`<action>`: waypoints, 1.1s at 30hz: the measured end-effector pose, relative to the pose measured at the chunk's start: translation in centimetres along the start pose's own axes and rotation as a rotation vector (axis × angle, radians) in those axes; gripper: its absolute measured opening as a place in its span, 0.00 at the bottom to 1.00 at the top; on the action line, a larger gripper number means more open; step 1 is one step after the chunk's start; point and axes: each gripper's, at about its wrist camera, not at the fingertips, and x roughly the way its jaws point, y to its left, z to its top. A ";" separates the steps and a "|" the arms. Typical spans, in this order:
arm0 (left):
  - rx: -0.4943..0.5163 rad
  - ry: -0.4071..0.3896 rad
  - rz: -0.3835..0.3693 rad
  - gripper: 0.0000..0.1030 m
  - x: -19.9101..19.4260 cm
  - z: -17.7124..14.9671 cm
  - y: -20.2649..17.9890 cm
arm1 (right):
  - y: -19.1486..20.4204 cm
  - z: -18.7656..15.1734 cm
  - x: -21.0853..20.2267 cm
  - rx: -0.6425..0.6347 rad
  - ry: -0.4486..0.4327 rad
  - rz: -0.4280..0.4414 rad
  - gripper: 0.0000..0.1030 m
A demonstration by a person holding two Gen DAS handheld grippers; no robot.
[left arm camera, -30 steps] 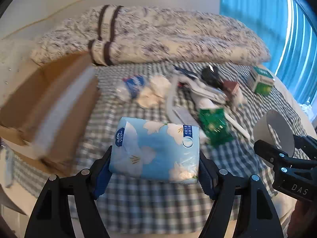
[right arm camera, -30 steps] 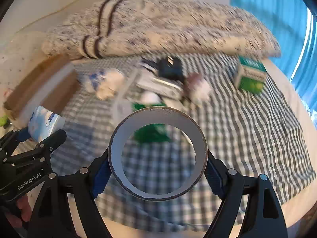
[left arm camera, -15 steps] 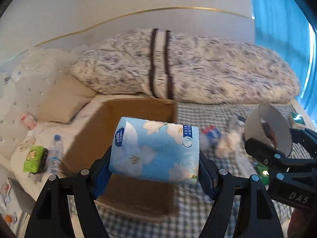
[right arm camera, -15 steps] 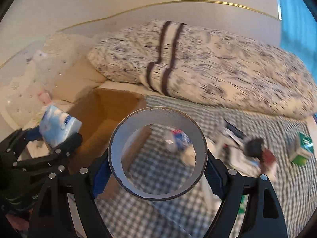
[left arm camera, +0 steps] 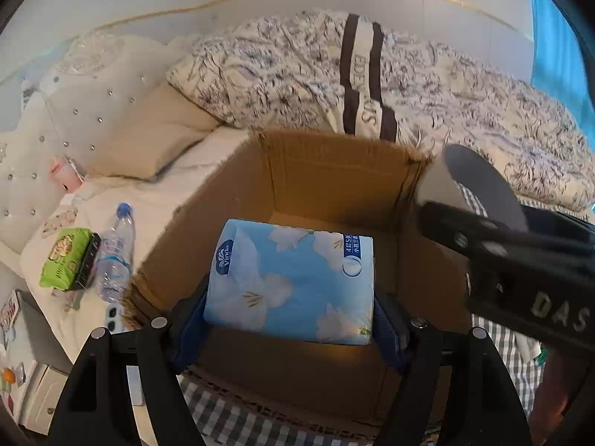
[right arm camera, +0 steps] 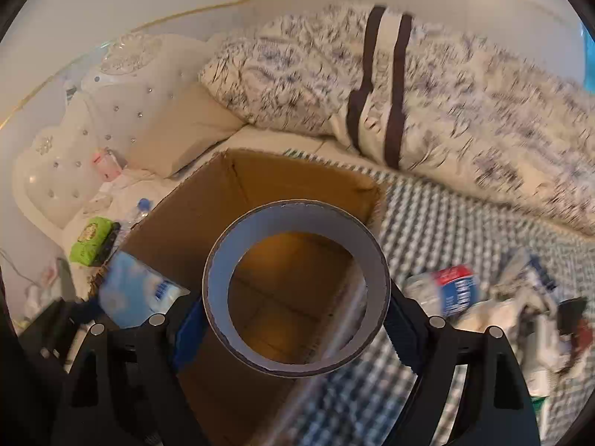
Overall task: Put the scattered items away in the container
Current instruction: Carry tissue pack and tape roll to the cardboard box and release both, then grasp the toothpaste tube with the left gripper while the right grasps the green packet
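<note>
My left gripper (left arm camera: pixel 290 319) is shut on a blue flowered tissue pack (left arm camera: pixel 290 278), held over the open brown cardboard box (left arm camera: pixel 334 182) on the bed. My right gripper (right arm camera: pixel 295 319) is shut on a grey roll of tape (right arm camera: pixel 297 366), which hangs over the box (right arm camera: pixel 208 215) near its right wall. The right gripper and its tape roll (left arm camera: pixel 479 186) show at the right of the left wrist view. The tissue pack (right arm camera: pixel 134 290) shows at the left of the right wrist view. The box floor looks bare.
Scattered items lie blurred on the checked sheet at the right, among them a crushed bottle (right arm camera: pixel 453 290). A patterned duvet (left arm camera: pixel 427 81) lies behind the box. Left of the box are a water bottle (left arm camera: pixel 113 256), a green pack (left arm camera: pixel 65 258), a beige pillow (left arm camera: pixel 156 130) and a tufted headboard (left arm camera: pixel 55 119).
Both grippers have swung left from the scattered items to above the box, carrying the tissue pack and the tape roll. The box now fills the centre of both views.
</note>
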 end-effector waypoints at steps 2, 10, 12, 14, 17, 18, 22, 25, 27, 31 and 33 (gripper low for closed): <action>-0.001 0.009 -0.004 0.80 0.3 -0.1 -0.2 | 0.0 0.1 0.5 0.003 0.008 0.009 0.87; -0.021 0.018 0.040 1.00 0.2 -0.1 -0.7 | -0.7 0.2 -1.9 0.003 -0.066 -0.063 0.99; -0.020 0.016 0.036 1.00 -0.2 -0.1 -1.0 | -1.0 0.1 -2.8 0.000 -0.077 -0.075 0.99; -0.017 0.011 0.030 1.00 -0.8 -0.1 -1.6 | -1.3 0.0 -3.8 0.005 -0.086 -0.081 0.99; -0.008 0.001 0.018 1.00 -2.2 0.1 -2.7 | -2.3 -0.4 -6.0 0.019 -0.103 -0.084 0.99; -0.003 -0.008 0.013 1.00 -2.8 0.3 -3.2 | -2.5 -0.5 -6.9 0.020 -0.111 -0.091 0.99; 0.030 -0.055 -0.019 1.00 -6.0 0.7 -5.9 | -4.3 -1.1 -11.4 0.037 -0.161 -0.127 0.99; 0.059 -0.096 -0.053 1.00 -8.8 0.7 -8.2 | -5.9 -2.5 -15.4 0.047 -0.197 -0.160 0.99; 0.076 -0.121 -0.081 1.00 -10.5 0.3 -9.9 | -7.1 -3.7 -18.1 0.051 -0.221 -0.193 0.99; 0.106 -0.143 -0.129 1.00 -12.6 -1.1 -13.3 | -10.0 -7.0 -22.6 0.072 -0.254 -0.253 0.99; 0.119 -0.144 -0.150 1.00 -13.0 -2.1 -15.0 | -11.6 -8.8 -24.2 0.090 -0.261 -0.283 0.99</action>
